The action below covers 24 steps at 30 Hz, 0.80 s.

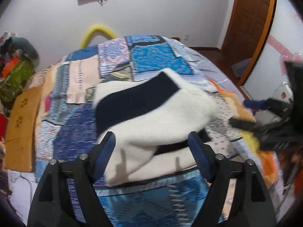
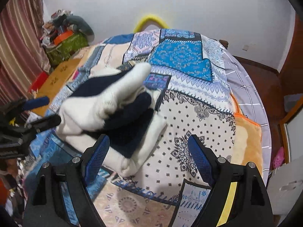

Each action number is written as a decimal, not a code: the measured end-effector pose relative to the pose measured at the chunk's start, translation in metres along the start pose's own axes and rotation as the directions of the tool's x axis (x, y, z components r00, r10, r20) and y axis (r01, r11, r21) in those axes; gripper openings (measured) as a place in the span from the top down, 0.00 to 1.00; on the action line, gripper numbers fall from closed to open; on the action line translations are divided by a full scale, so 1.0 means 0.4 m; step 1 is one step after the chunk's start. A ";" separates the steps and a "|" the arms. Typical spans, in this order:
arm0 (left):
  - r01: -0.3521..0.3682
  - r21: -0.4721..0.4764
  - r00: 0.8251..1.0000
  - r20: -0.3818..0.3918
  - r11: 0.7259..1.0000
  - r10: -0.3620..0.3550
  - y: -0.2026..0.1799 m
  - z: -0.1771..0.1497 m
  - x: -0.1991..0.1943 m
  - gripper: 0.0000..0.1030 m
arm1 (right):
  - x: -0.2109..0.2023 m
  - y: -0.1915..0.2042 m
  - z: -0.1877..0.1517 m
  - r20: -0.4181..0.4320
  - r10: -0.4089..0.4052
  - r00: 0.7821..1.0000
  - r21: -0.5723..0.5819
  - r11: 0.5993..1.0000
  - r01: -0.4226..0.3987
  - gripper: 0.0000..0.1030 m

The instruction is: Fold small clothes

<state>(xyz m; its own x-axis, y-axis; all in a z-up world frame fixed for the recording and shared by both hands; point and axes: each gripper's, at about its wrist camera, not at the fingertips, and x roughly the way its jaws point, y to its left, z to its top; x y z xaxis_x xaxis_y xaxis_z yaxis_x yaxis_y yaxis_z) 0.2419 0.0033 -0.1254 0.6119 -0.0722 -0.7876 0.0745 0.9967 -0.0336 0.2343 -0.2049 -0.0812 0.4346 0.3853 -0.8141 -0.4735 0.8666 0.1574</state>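
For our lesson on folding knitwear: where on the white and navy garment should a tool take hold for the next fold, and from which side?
Grip the white and navy garment at its raised upper flap, which looks lifted off the layers beneath, so one finger can likely slide under. Come from the near right with the right tool, whose fingers stand apart beside the folded near edge. The left tool, also open, could steady the lower layers on the bedspread.

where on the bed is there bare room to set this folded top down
Free: the dotted white patch of the quilt, bordered by the white and navy garment, the orange cushion and the right tongs; also the blue patches beyond the garment toward the wall. Crowded: the bed's left edge, with the cardboard and the green bag.
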 end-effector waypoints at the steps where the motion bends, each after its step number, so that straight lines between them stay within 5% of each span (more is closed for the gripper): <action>1: -0.012 0.001 1.000 -0.003 1.000 0.012 0.009 -0.003 0.002 0.21 | -0.003 -0.002 0.010 0.004 0.008 1.000 0.010 1.000 -0.008 0.20; 8: -0.078 -0.023 0.995 -0.065 0.997 0.076 0.103 -0.057 0.040 0.19 | 0.012 0.014 0.072 0.016 0.046 0.999 0.048 0.998 -0.047 0.20; 24: -0.024 -0.117 0.970 -0.241 0.993 -0.005 0.212 -0.175 0.182 0.19 | 0.221 -0.006 0.096 -0.133 0.180 0.975 0.278 0.951 -0.138 0.20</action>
<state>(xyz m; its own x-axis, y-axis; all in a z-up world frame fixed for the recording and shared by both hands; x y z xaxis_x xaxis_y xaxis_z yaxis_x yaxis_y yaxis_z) 0.2374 0.0851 -0.2287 0.4035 -0.0662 -0.9126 -0.0328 0.9957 -0.0867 0.3033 -0.1608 -0.1321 0.2361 0.4894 -0.8395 -0.2972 0.8589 0.4171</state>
